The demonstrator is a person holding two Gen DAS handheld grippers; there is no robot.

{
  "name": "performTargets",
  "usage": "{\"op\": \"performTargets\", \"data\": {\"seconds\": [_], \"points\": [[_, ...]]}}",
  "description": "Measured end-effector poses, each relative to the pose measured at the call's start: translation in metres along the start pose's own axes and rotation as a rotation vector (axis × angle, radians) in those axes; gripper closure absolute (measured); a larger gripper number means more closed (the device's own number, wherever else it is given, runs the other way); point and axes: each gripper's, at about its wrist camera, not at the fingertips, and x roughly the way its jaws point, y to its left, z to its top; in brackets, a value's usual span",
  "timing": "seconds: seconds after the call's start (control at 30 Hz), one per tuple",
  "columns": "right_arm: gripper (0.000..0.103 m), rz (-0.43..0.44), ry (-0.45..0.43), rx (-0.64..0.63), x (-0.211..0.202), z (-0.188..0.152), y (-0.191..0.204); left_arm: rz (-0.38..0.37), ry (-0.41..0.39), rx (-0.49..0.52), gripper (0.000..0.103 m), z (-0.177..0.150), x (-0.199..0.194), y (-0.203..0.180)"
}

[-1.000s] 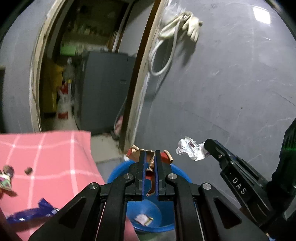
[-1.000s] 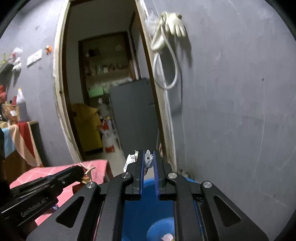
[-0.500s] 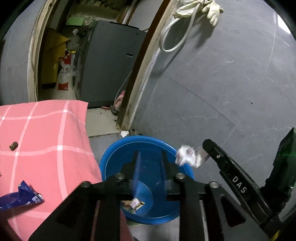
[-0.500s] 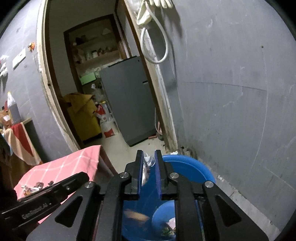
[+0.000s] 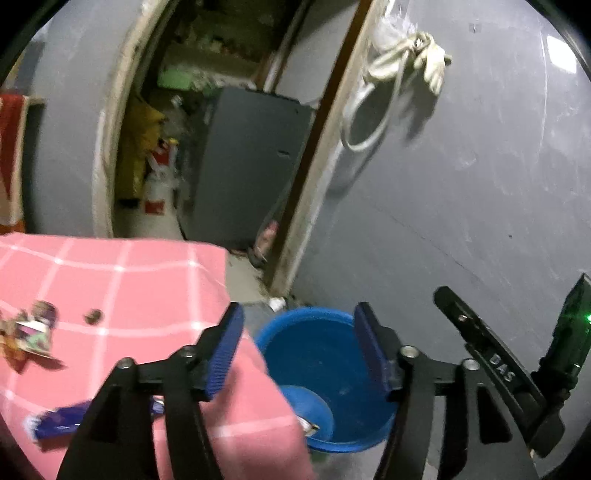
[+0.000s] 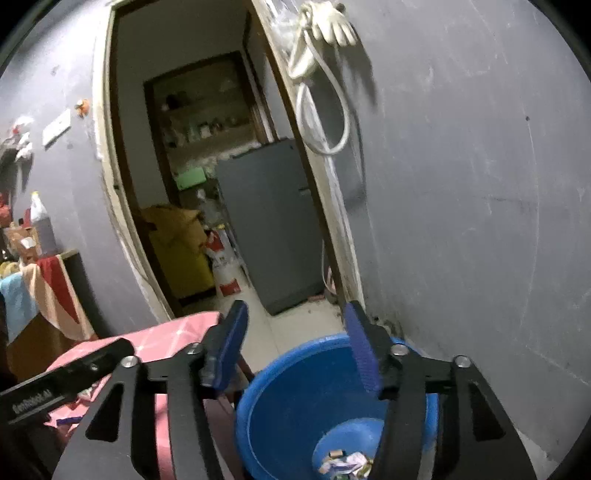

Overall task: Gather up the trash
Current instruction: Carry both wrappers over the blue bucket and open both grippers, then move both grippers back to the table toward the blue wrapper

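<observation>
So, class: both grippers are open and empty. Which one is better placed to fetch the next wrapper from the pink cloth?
Probably the left gripper: the purple wrapper lies just beside it on the pink cloth.

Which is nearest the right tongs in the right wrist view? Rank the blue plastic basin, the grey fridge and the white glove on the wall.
1. Blue plastic basin: directly below the open right tongs.
2. Grey fridge: ahead, through the doorway.
3. White glove: high on the wall, upper right.
</observation>
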Motion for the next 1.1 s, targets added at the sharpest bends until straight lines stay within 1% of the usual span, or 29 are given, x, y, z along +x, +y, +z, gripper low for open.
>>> {"op": "performTargets", "data": {"seconds": [0.03, 0.07, 0.1, 0.13, 0.17, 0.2, 0.23, 0.27, 0.37, 0.53, 0.67, 0.73, 0.87, 1.1], "points": [[0.029, 0.01, -0.024, -0.003, -0.004, 0.001, 0.002, 0.015, -0.025, 0.003, 0.034, 0.002, -0.008, 0.004], [0.022, 0.017, -0.044, -0.004, -0.007, 0.002, 0.005, 0.03, -0.049, 0.006, 0.025, 0.003, -0.015, 0.007], [0.021, 0.029, -0.068, -0.008, -0.011, 0.002, 0.007, 0.046, -0.075, 0.009, 0.021, 0.004, -0.022, 0.009], [0.02, 0.039, -0.086, -0.013, -0.014, 0.003, 0.01, 0.069, -0.117, 0.015, 0.015, 0.005, -0.033, 0.013], [0.016, 0.051, -0.106, -0.02, -0.018, 0.004, 0.013, 0.088, -0.149, 0.02, 0.009, 0.006, -0.04, 0.016], [0.009, 0.059, -0.123, -0.024, -0.021, 0.004, 0.016, 0.111, -0.183, 0.025, 0.007, 0.006, -0.048, 0.018], [0.005, 0.069, -0.139, -0.023, -0.024, 0.004, 0.019, 0.13, -0.21, 0.032, 0.004, 0.006, -0.055, 0.02], [0.0, 0.083, -0.159, -0.016, -0.027, 0.004, 0.022, 0.148, -0.24, 0.041, 0.003, 0.005, -0.064, 0.022], [0.0, 0.125, -0.21, -0.01, -0.037, 0.005, 0.032, 0.18, -0.291, 0.054, 0.003, 0.001, -0.082, 0.028], [0.0, 0.189, -0.289, -0.047, -0.05, 0.003, 0.053, 0.227, -0.326, 0.041, 0.003, -0.005, -0.106, 0.045], [0.0, 0.242, -0.315, -0.094, -0.055, -0.001, 0.071, 0.271, -0.346, 0.034, 0.003, -0.01, -0.123, 0.061], [0.0, 0.259, -0.307, -0.119, -0.053, -0.003, 0.081, 0.294, -0.351, 0.028, 0.003, -0.013, -0.132, 0.069], [0.0, 0.302, -0.259, -0.143, -0.045, -0.009, 0.098, 0.341, -0.355, 0.025, 0.003, -0.021, -0.148, 0.084], [0.0, 0.376, -0.189, -0.2, -0.037, -0.024, 0.127, 0.414, -0.339, 0.004, 0.003, -0.034, -0.167, 0.113]]}}
